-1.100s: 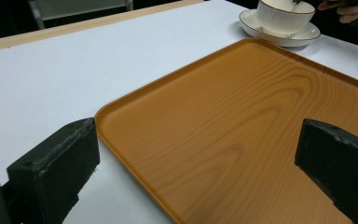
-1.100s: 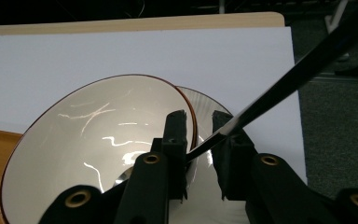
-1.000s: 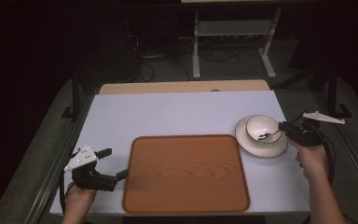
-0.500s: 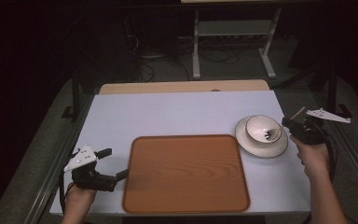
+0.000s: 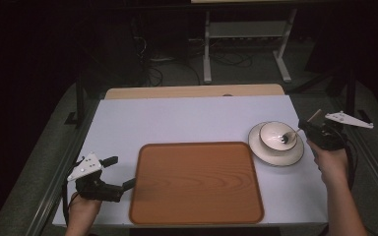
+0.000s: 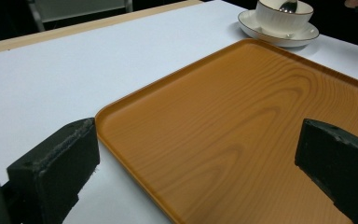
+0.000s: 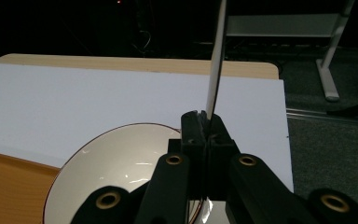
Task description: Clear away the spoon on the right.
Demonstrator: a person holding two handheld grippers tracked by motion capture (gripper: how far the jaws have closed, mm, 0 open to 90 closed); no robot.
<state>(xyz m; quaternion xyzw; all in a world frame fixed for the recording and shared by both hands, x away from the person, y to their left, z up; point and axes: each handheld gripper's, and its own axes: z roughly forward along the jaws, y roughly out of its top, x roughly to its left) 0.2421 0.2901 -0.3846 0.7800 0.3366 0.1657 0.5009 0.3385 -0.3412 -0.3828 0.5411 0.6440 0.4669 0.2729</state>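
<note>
Right hand-held gripper [image 5: 309,129] clamped on a spoon [image 5: 290,136] handle — bowl end in the cup [image 5: 277,136], left hand-held gripper [image 5: 119,173] wide open, low beside the tray [image 5: 197,183]

High view overhead, forward-down; gripper views low, close; shared tray [image 5: 197,182], saucer [image 6: 279,37].

White table [image 5: 187,120] open behind the tray [image 5: 197,182]; bowl [image 5: 277,136] blocks right.

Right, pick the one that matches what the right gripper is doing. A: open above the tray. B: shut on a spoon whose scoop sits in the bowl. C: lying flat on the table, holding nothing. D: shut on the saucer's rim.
B: the right gripper has its jaws closed on the spoon, whose scoop rests inside the bowl on the saucer.
</note>
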